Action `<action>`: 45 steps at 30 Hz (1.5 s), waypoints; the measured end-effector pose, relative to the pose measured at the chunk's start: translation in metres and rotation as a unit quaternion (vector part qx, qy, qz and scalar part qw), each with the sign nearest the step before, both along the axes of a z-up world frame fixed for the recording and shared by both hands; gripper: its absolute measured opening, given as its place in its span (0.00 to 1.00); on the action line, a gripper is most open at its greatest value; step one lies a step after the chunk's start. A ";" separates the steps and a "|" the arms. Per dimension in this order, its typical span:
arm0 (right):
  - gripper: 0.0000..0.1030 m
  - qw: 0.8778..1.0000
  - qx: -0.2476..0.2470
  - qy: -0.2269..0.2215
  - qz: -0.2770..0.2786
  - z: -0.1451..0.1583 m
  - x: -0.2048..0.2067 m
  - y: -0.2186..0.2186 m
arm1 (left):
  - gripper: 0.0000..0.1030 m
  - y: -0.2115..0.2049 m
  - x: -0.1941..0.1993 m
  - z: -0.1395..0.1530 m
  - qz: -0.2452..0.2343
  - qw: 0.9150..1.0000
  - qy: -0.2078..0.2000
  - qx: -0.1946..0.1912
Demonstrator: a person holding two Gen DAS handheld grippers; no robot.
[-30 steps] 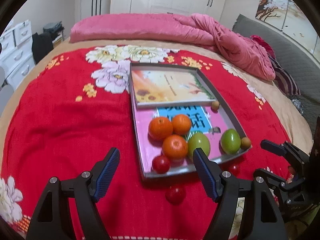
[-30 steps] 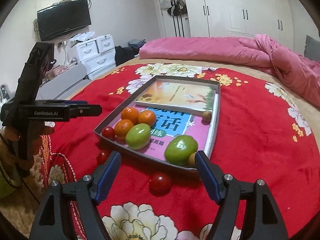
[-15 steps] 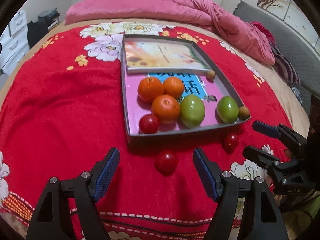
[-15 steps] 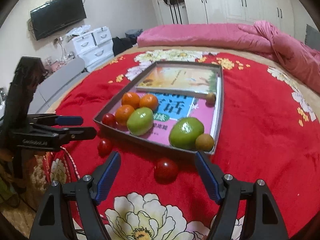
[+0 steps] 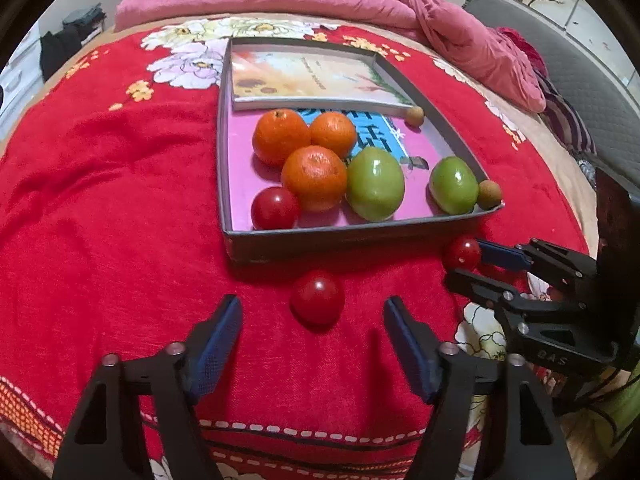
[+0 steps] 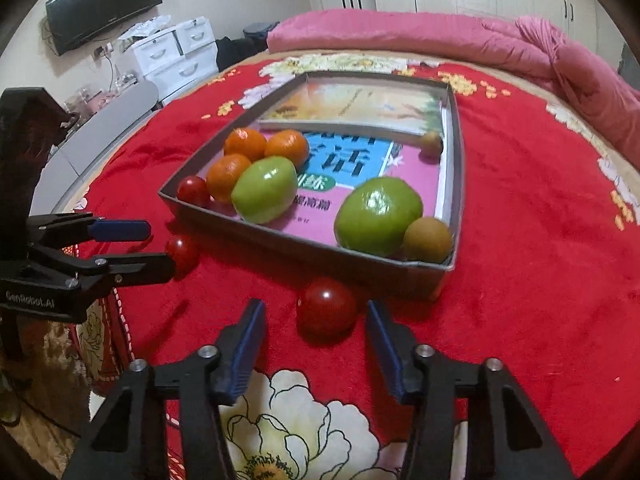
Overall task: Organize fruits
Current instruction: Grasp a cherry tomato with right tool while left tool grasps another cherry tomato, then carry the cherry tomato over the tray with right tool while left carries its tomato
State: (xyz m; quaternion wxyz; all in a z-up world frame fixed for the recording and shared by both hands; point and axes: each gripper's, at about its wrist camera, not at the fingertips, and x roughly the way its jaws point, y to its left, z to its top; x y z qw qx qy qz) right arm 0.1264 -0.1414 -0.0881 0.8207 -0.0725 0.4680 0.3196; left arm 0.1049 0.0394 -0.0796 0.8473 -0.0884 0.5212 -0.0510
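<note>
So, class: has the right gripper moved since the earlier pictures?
Yes. The right gripper has come forward toward the box, and its open fingers now flank a red tomato.

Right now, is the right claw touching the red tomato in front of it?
Apart. The right wrist view shows red blanket between the tomato and both fingers of the open right claw.

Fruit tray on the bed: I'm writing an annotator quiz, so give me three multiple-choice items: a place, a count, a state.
1. The two loose tomatoes lie: A on the book; B on the red blanket before the tray; C on the pink quilt.
2. Oranges in the tray: A three; B two; C five.
3. The right gripper is: A shut on a tomato; B holding a green fruit; C open.
B: both rest outside the tray's front wall. A: three cluster together. C: gaps show either side of the tomato.
</note>
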 end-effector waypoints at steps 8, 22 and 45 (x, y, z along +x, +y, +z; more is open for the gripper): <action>0.32 1.000 -0.003 -0.001 -0.003 -0.006 0.004 0.003 | 0.49 -0.004 0.006 -0.005 -0.007 1.000 0.003 -0.007; 0.32 0.996 0.056 -0.050 0.050 0.027 -0.013 0.011 | 0.29 -0.004 0.010 -0.009 -0.004 1.000 0.002 -0.020; 0.32 0.993 0.072 -0.089 0.038 0.044 -0.011 0.005 | 0.29 0.022 0.025 0.041 0.039 0.994 -0.100 0.000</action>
